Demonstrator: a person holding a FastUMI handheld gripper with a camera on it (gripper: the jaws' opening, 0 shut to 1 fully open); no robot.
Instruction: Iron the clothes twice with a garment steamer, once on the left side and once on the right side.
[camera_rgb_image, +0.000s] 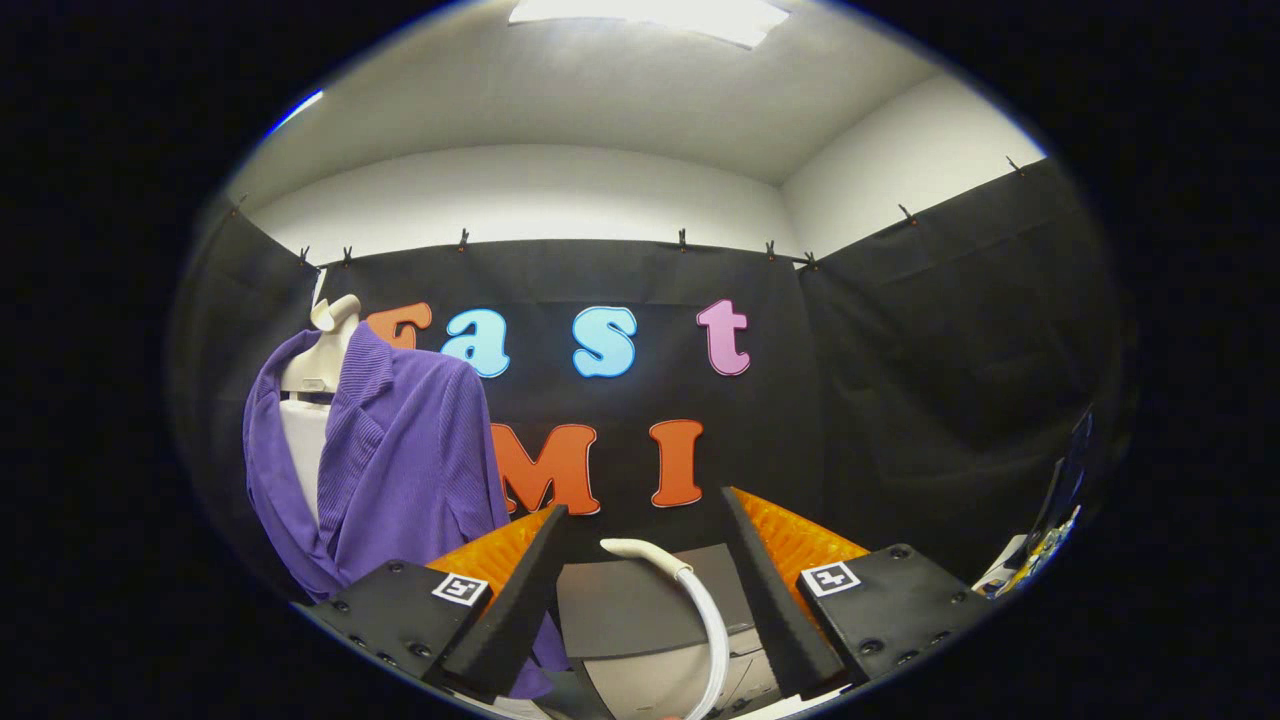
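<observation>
A purple ribbed jacket (400, 460) hangs on a pale dress form (322, 360), to the left of and beyond the fingers. My gripper (643, 505) is open, its fingers spread wide and pressing on nothing. Between the fingers, lower down, a white curved steamer hose (700, 600) arches over a dark grey flat part (630, 605) and a lighter grey body below it. The hose touches neither finger. The steamer's head is hidden from me.
Black cloth walls close the booth behind the jacket and on the right. Some small colourful items (1040, 550) sit low at the far right, by the right wall.
</observation>
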